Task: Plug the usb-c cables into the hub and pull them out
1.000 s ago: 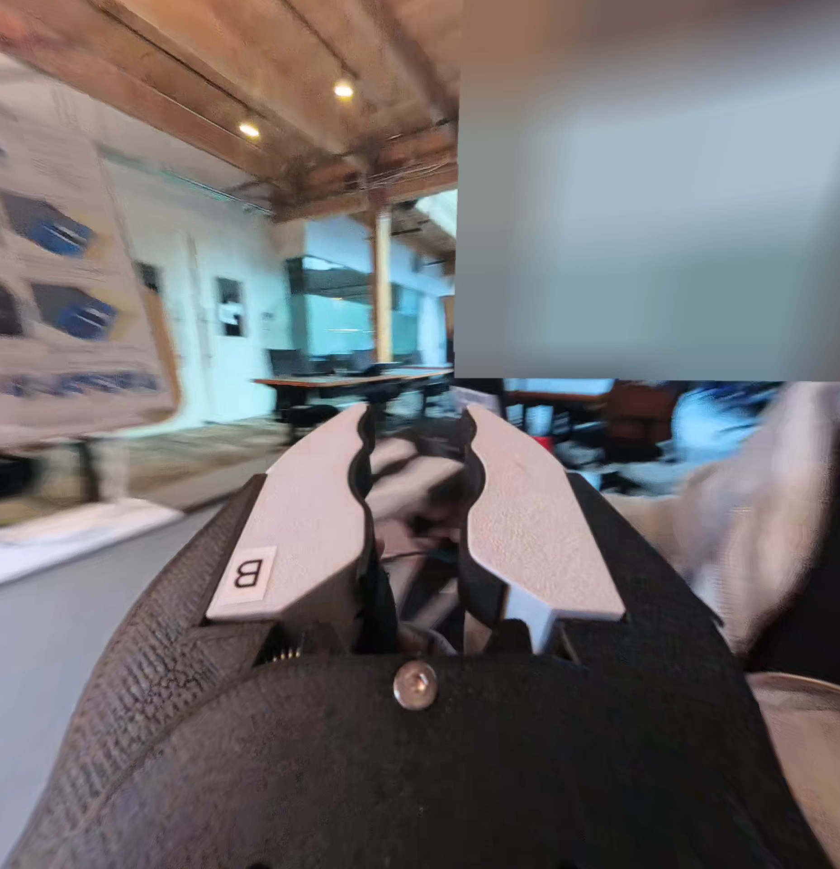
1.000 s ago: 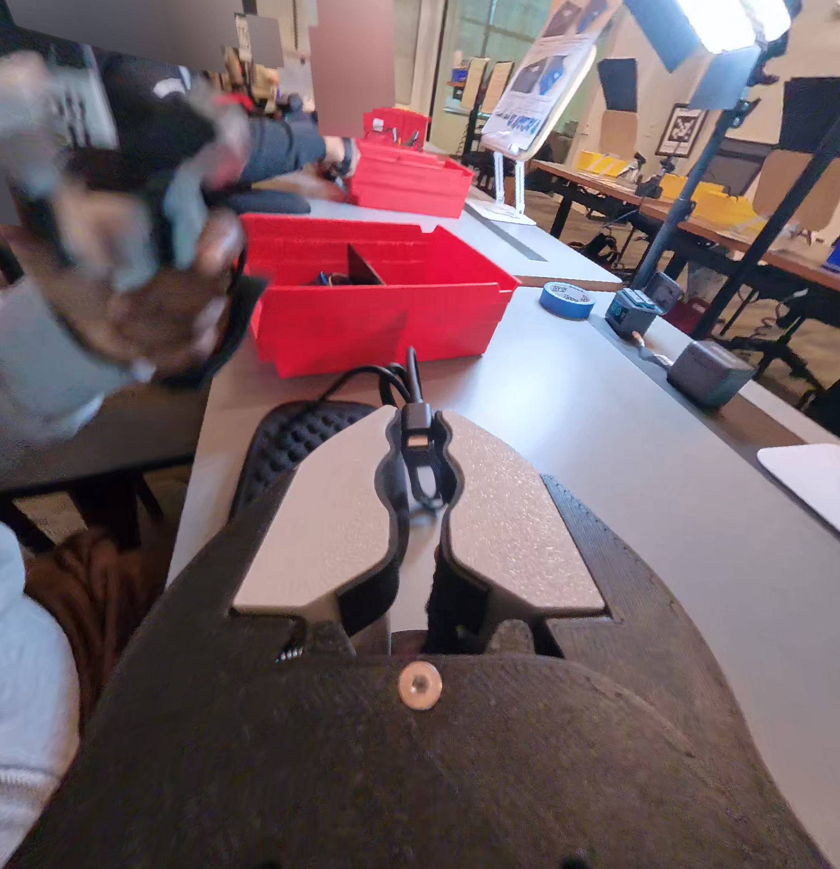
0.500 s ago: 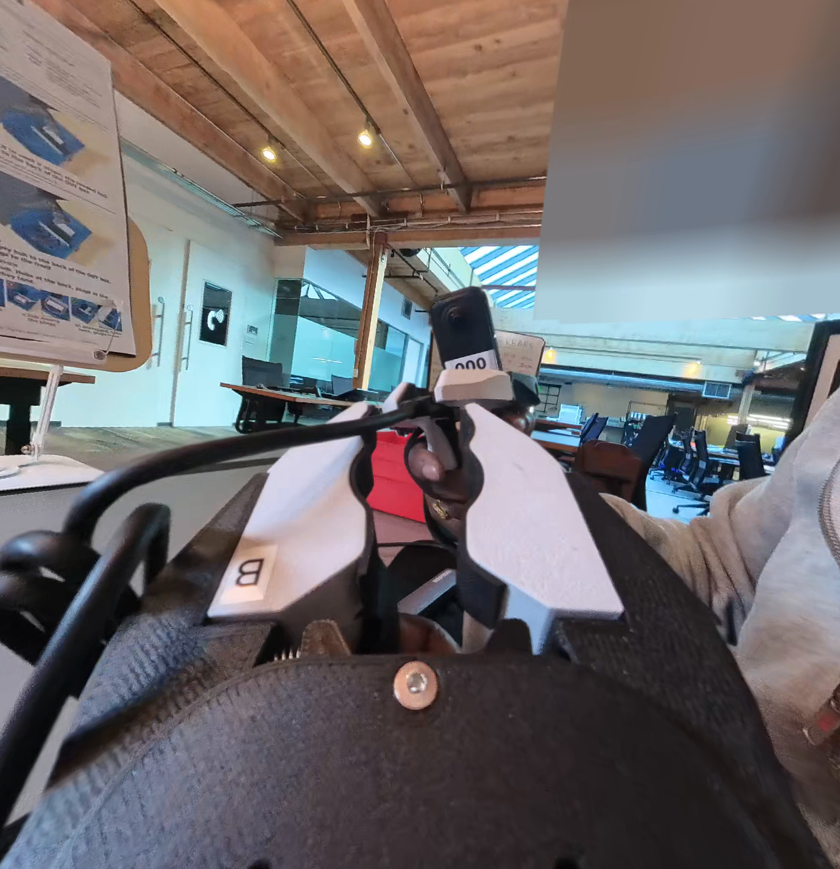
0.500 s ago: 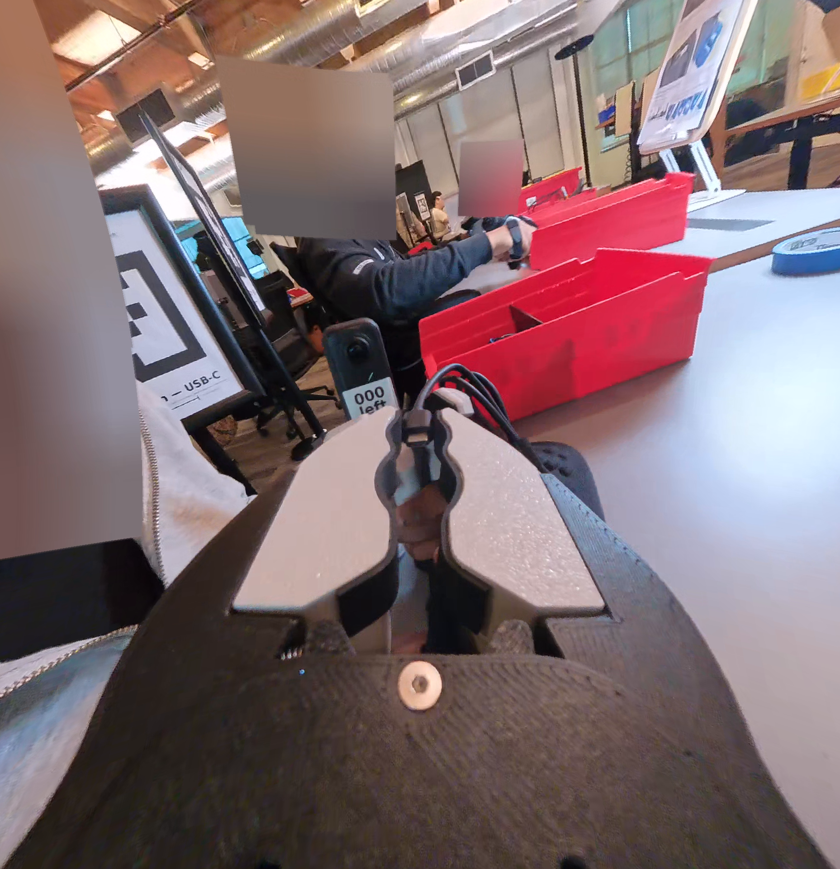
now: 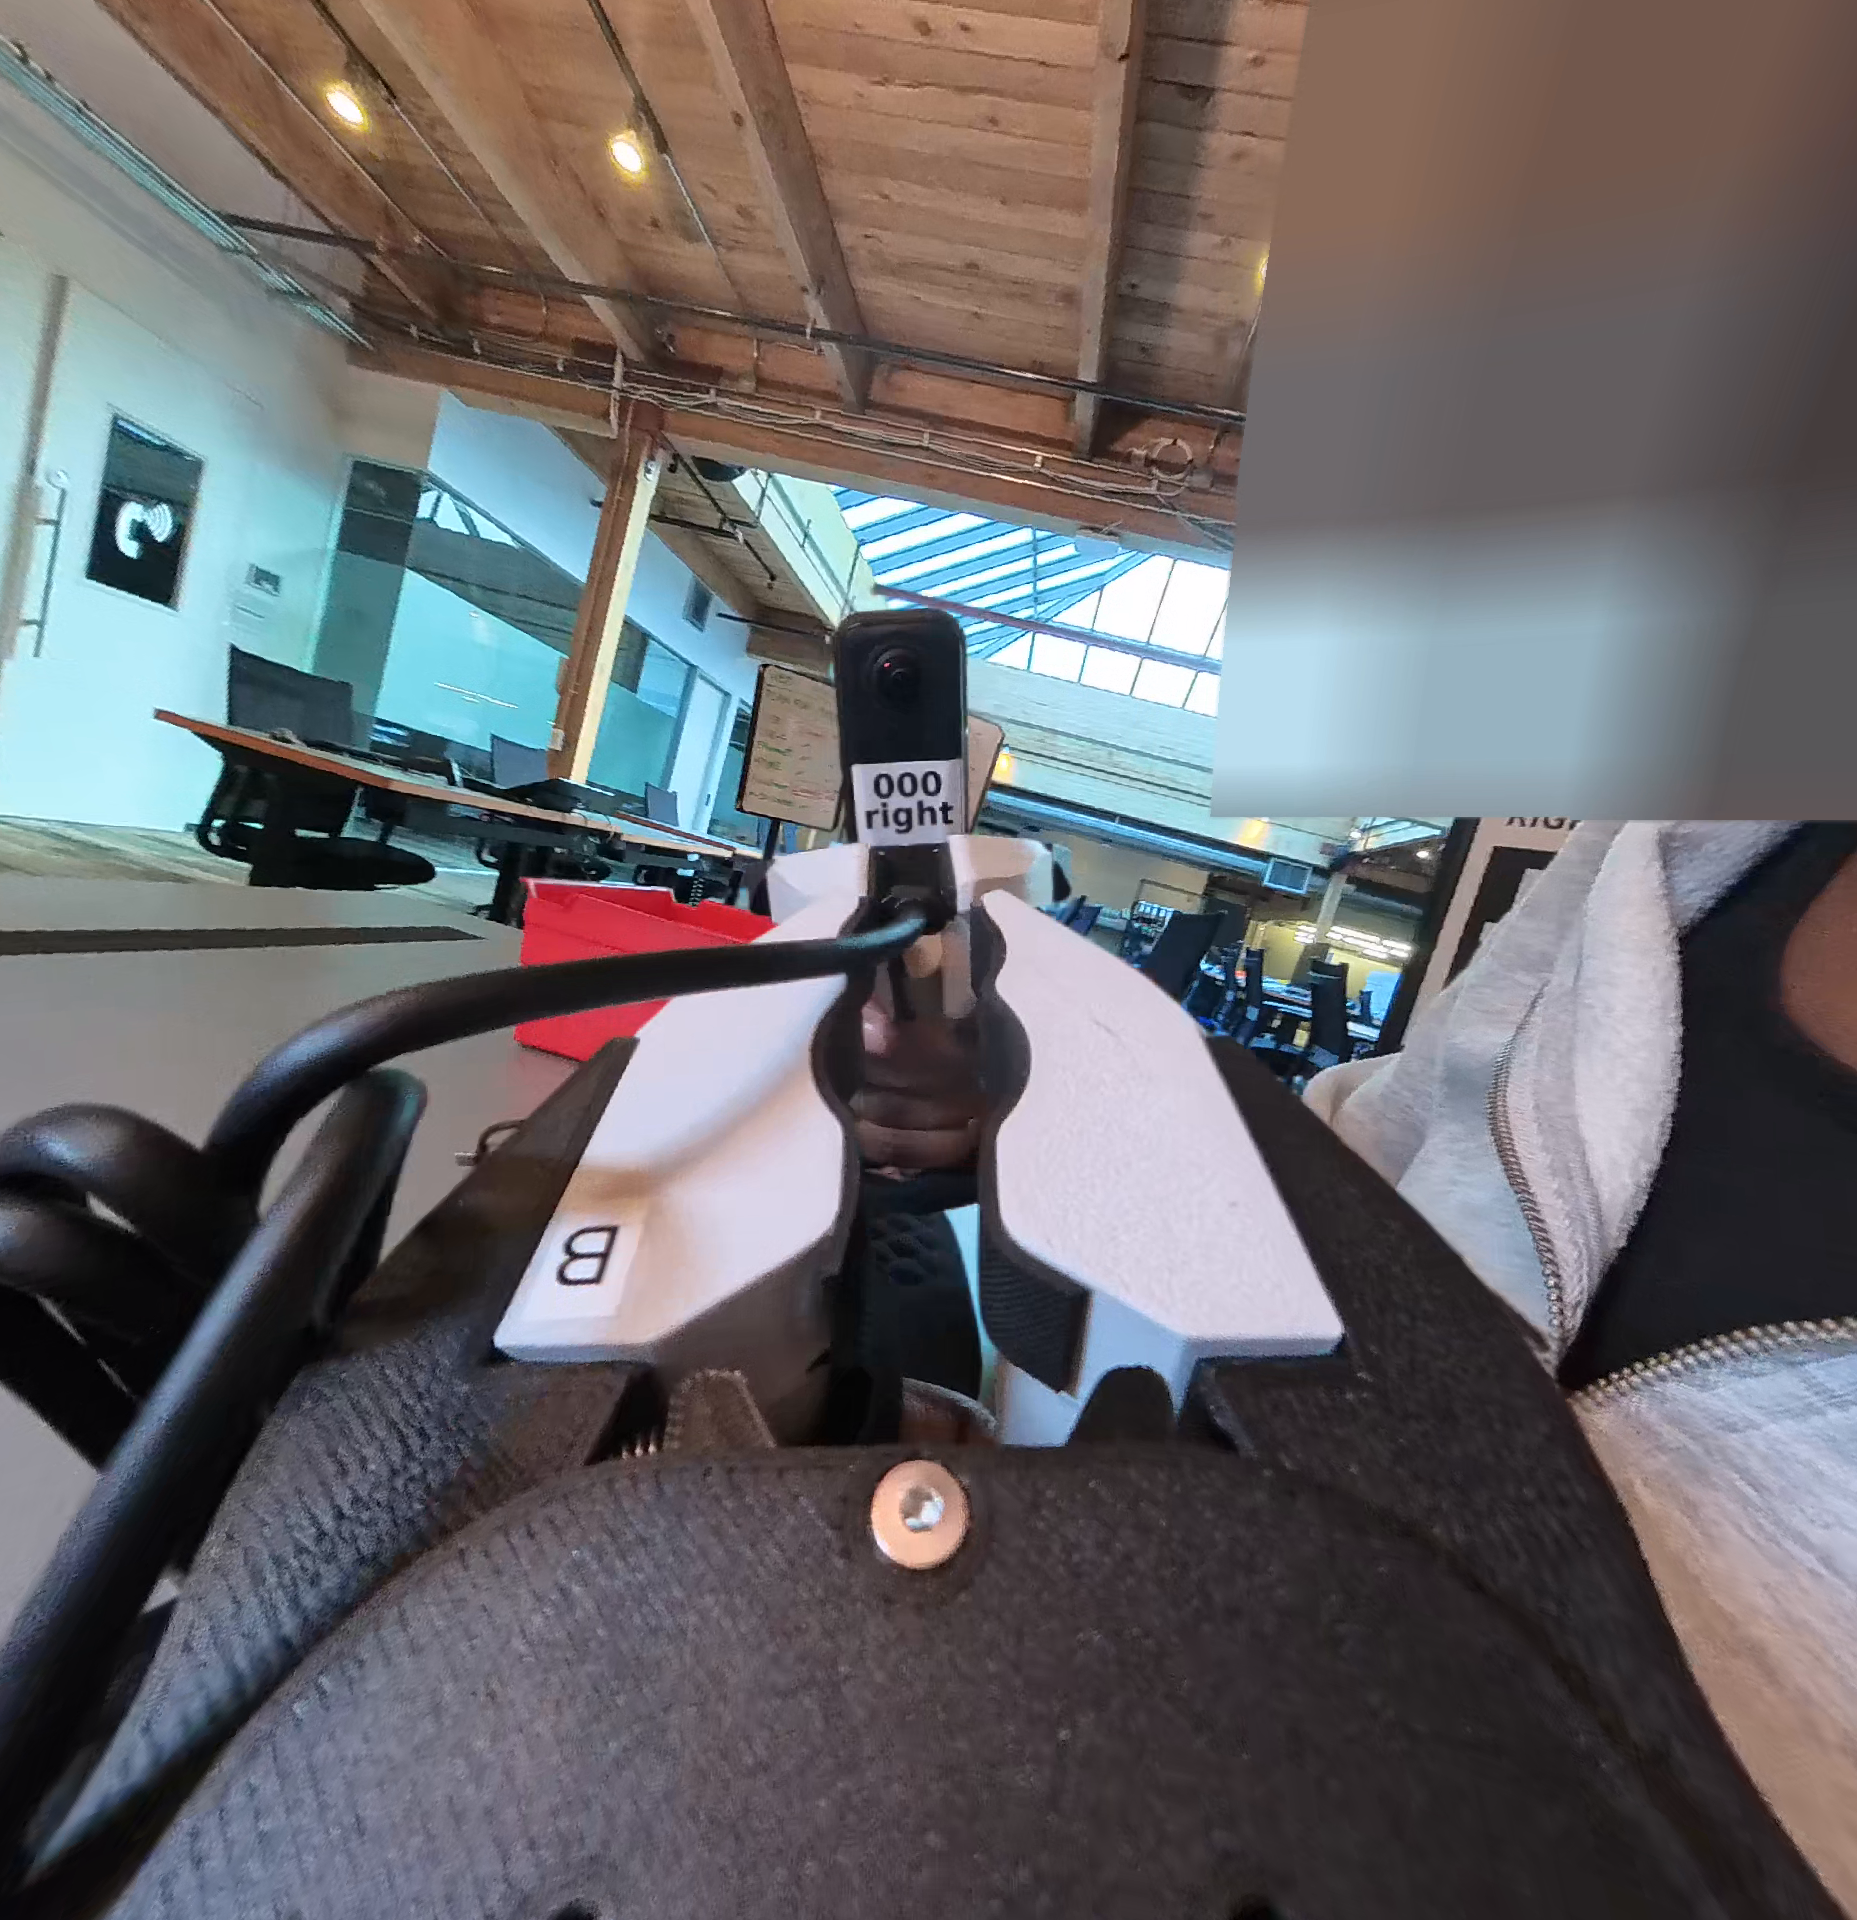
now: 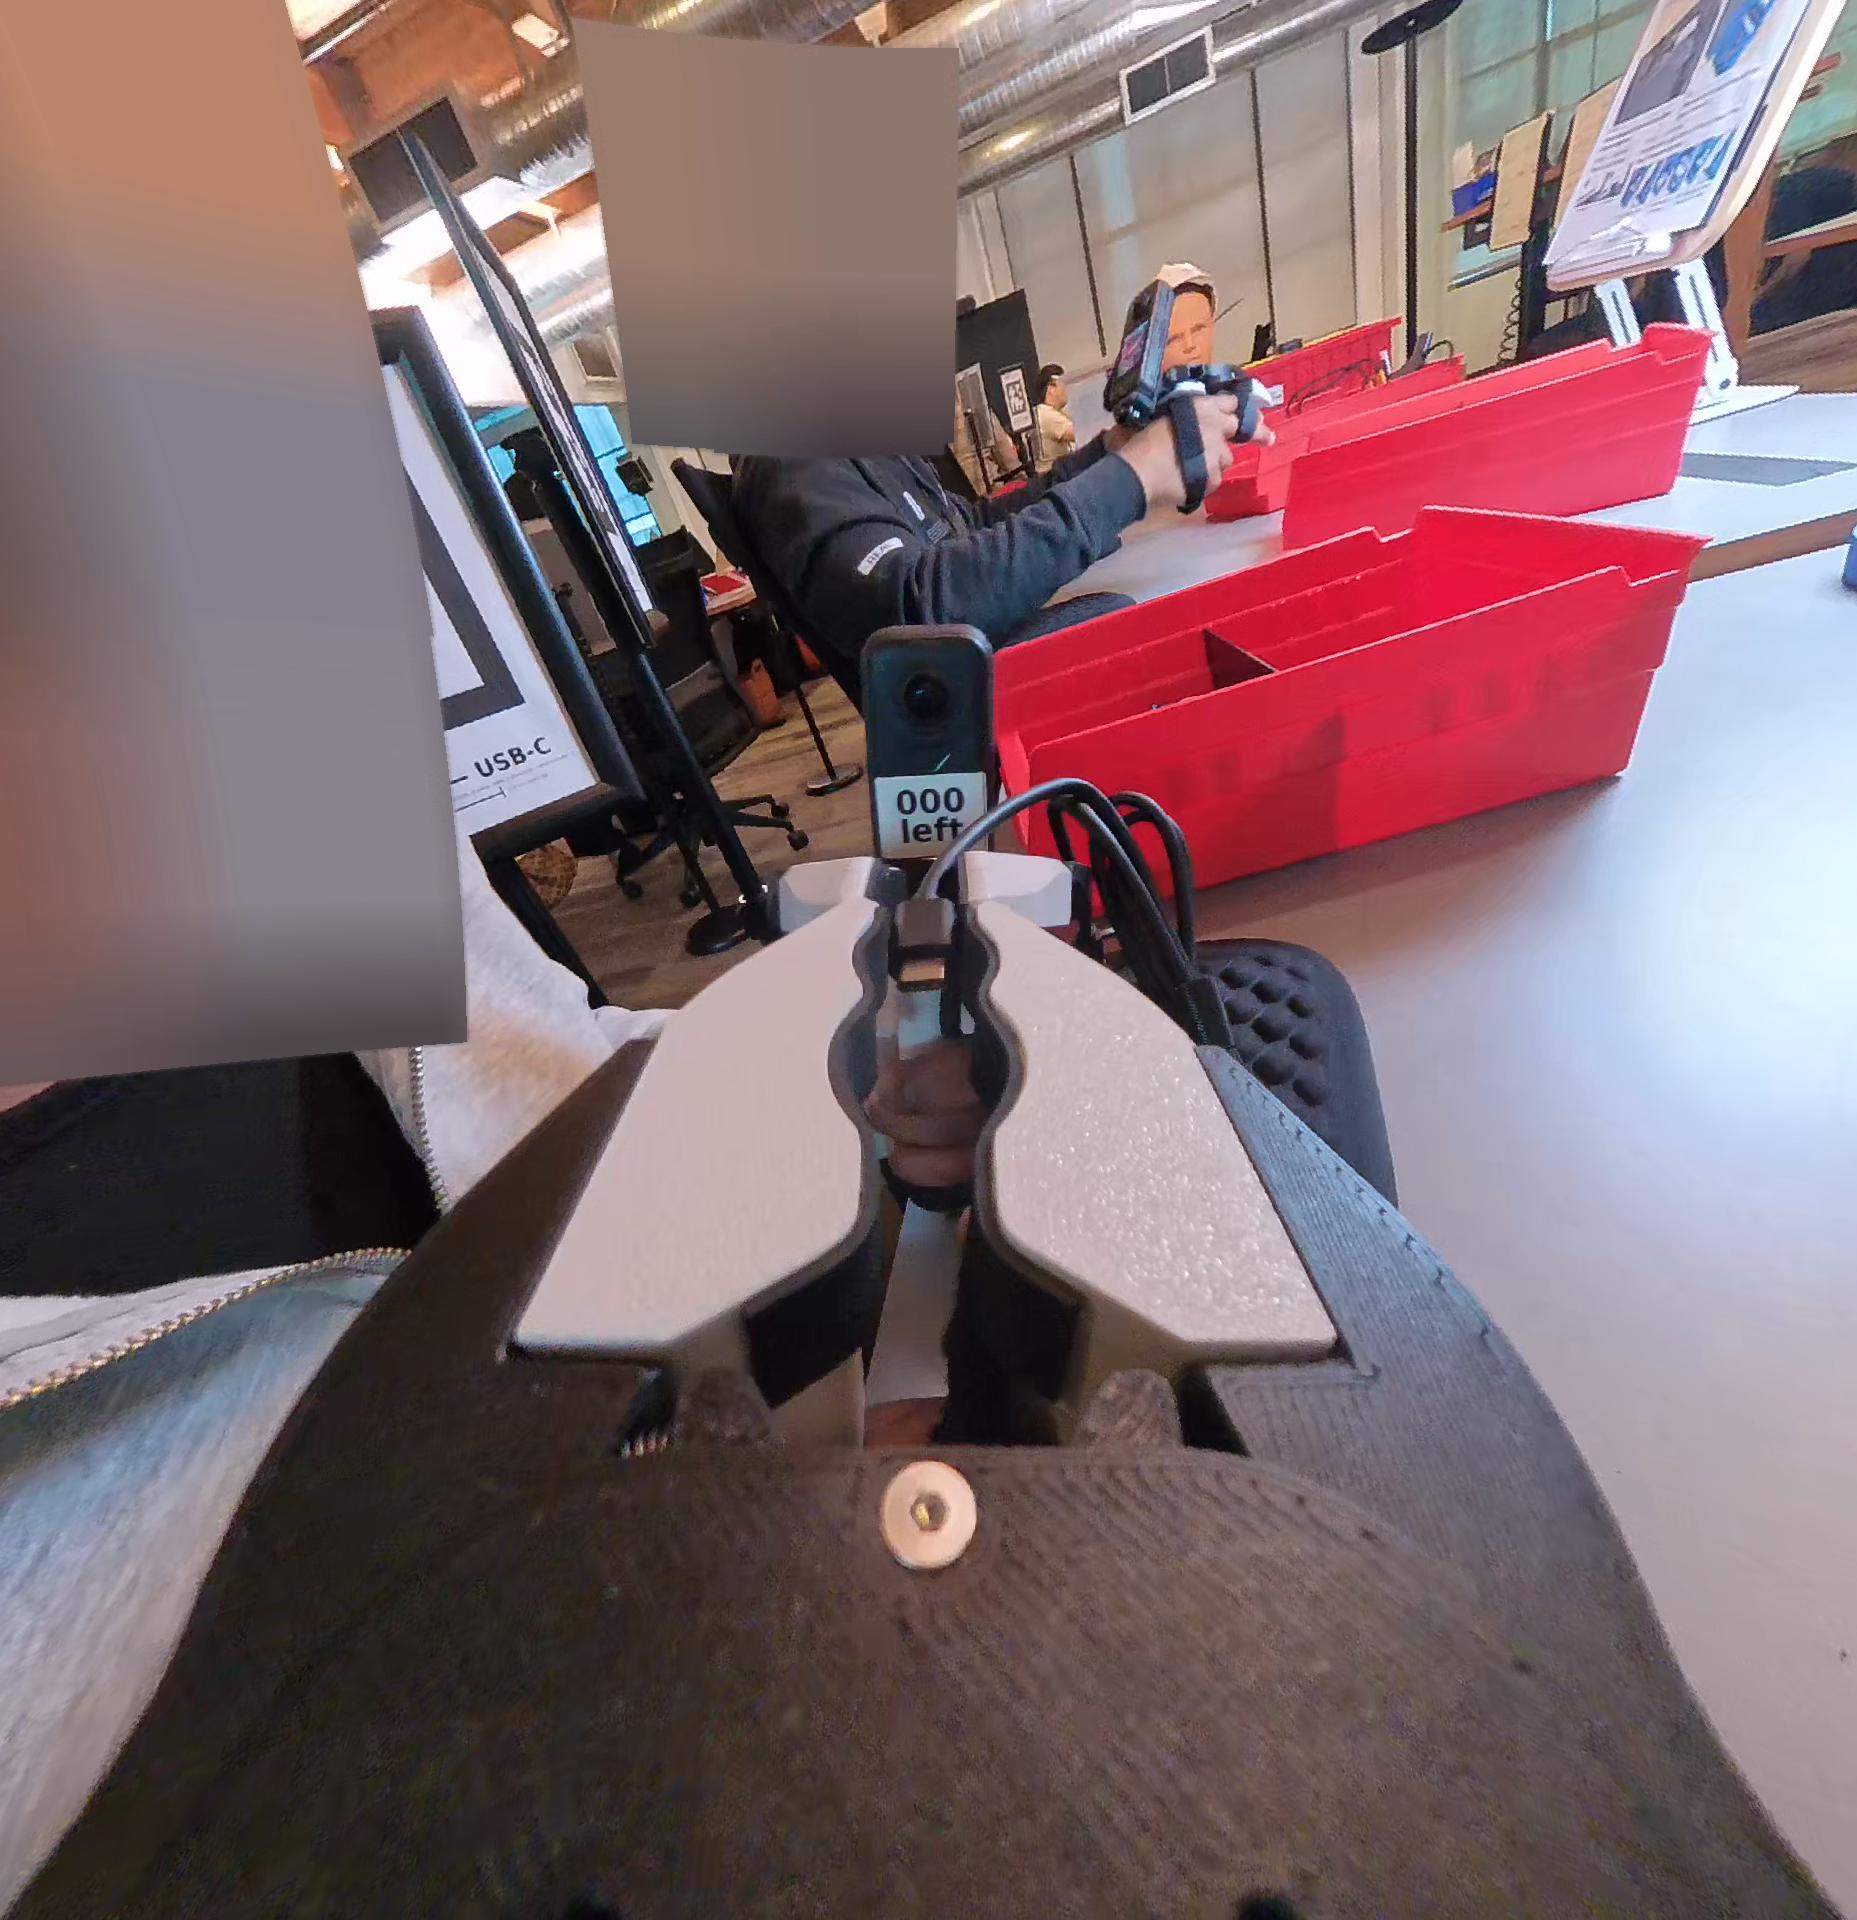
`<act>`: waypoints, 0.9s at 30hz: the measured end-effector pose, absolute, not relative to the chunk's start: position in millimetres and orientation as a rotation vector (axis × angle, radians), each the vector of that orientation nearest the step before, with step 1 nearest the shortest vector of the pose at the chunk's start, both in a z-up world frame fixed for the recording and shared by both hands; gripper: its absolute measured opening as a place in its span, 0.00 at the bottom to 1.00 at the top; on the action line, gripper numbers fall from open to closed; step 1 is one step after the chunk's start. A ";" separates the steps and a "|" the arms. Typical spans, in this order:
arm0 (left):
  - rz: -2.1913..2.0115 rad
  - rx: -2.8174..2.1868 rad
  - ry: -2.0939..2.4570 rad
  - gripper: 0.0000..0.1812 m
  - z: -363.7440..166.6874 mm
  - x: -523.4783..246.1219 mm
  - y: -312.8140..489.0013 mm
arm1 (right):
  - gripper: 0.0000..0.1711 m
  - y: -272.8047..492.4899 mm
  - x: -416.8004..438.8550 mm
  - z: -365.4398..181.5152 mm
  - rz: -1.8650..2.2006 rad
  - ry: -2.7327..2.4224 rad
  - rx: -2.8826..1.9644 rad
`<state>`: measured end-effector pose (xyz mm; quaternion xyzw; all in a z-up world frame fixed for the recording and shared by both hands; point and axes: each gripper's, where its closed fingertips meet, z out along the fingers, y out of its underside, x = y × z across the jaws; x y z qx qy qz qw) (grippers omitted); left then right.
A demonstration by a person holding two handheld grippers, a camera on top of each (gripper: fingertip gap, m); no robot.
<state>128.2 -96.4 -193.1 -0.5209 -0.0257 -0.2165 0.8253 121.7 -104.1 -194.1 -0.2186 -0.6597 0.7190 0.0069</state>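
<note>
Grey table (image 6: 1630, 1039), red plastic bins (image 6: 1371, 727) behind | right gripper (image 6: 924, 971) is closed on the grey metal plug (image 6: 919, 935) of the thin black usb-c cable (image 5: 591, 982) | left gripper (image 5: 919, 935) is nearly closed, hold cannot be told | cable is judged light, limp; plug shell is best held.

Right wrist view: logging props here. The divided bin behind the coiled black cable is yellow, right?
No, not yellow: the divided bin behind the coiled black cable is red, as the right wrist view shows.
</note>
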 end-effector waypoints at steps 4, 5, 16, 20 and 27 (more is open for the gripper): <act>-0.447 -1.101 -0.040 0.07 -194.0 128.7 -97.9 | 0.07 -105.9 124.1 -194.5 2.251 -2.077 -0.667; -0.443 -1.102 -0.035 0.07 -194.3 128.9 -98.2 | 0.07 -106.2 124.5 -194.8 2.241 -2.081 -0.654; -0.419 -1.097 -0.035 0.07 -194.5 126.7 -100.9 | 0.09 -103.3 126.2 -200.3 2.017 -2.095 -0.494; -0.415 -1.114 -0.013 0.07 -195.9 129.6 -101.7 | 0.07 -103.6 127.6 -202.1 1.998 -2.121 -0.475; -0.401 -1.164 0.049 0.10 -200.0 138.1 -100.8 | 0.07 -107.2 133.3 -210.2 1.962 -2.267 -0.444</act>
